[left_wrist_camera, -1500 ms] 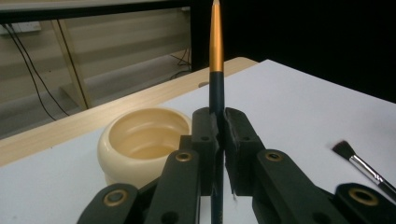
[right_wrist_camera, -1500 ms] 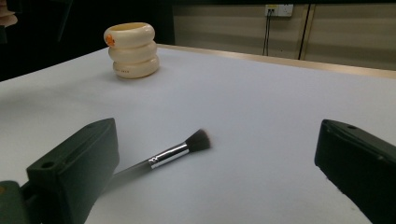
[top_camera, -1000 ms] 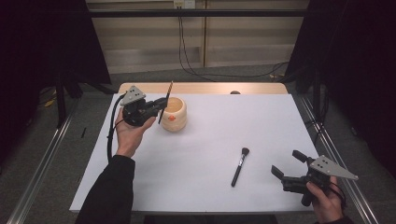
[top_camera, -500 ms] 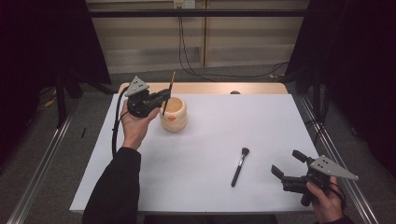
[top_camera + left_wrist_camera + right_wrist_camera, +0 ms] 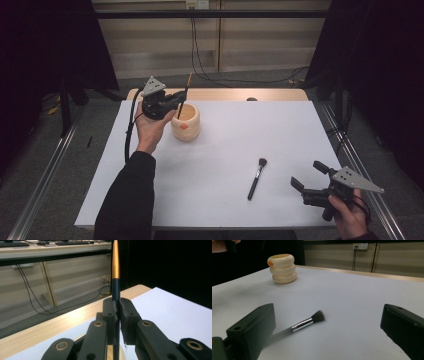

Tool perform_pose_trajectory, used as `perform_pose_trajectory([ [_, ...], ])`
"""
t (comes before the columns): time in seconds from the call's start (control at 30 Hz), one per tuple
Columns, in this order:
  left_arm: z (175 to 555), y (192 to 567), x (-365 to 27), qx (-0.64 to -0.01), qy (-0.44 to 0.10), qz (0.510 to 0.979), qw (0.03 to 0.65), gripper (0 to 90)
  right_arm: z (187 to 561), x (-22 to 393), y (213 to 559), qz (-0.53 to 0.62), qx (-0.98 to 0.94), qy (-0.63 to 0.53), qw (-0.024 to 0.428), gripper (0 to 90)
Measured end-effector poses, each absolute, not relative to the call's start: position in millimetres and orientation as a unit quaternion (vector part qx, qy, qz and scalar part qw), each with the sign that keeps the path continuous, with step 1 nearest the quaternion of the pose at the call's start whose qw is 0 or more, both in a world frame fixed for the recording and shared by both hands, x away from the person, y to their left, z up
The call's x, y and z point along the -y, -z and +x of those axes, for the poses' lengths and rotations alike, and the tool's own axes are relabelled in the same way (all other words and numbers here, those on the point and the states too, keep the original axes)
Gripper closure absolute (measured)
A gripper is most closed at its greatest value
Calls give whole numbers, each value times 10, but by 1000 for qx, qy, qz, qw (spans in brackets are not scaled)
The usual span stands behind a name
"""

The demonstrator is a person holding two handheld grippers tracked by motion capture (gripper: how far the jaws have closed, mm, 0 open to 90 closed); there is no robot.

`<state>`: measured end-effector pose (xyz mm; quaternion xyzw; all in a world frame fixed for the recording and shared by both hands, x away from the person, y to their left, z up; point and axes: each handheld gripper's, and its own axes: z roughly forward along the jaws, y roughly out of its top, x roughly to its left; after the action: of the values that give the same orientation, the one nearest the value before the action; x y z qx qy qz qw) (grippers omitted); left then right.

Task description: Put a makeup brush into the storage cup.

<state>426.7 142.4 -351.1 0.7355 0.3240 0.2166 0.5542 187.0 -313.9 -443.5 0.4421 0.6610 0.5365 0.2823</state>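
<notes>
Dim room, white table [image 5: 215, 165] with a wood strip along its far edge. High view: left gripper [image 5: 172, 101] at far left, jaws pinching a thin brush [image 5: 183, 97], dark handle, gold tip up, lower end at the mouth of the cup [image 5: 186, 122]. Cup is cream, ribbed like stacked rings, glossy, with an orange spot. Risk: the brush is tilted, could catch the rim and tip the cup, or slide in the pinch since the handle is slim and smooth. Second brush [image 5: 256, 178] lies flat near right, black handle, chrome ferrule, dark bristles. Right gripper [image 5: 306, 180] near right, jaws spread, holding nothing.

Left gripper view: jaws pressed on the brush handle, gold section [image 5: 115, 262] above them; the grip looks narrow, so it may twist.

Right gripper view: second brush [image 5: 308, 322] between the spread jaws, untouched; round handle may roll if nudged. Cup [image 5: 282, 268] far left.
</notes>
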Motion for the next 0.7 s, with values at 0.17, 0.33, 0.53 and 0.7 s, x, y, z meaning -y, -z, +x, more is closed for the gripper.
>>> perform_pose_trajectory([
  [0.17,4337,3483,-1399,-327,-217,727,564,836,1868,3140,4436,443,-661,-537,281,0],
  [0.33,4375,3479,-1366,-329,-219,726,563,836,1866,3131,4435,448,-656,-541,276,0],
  [0.53,4474,3596,-1326,-337,-220,727,556,836,1865,3132,4436,449,-655,-542,276,0],
  [0.7,4552,3682,-1307,-341,-218,728,554,836,1865,3131,4437,448,-655,-543,275,0],
])
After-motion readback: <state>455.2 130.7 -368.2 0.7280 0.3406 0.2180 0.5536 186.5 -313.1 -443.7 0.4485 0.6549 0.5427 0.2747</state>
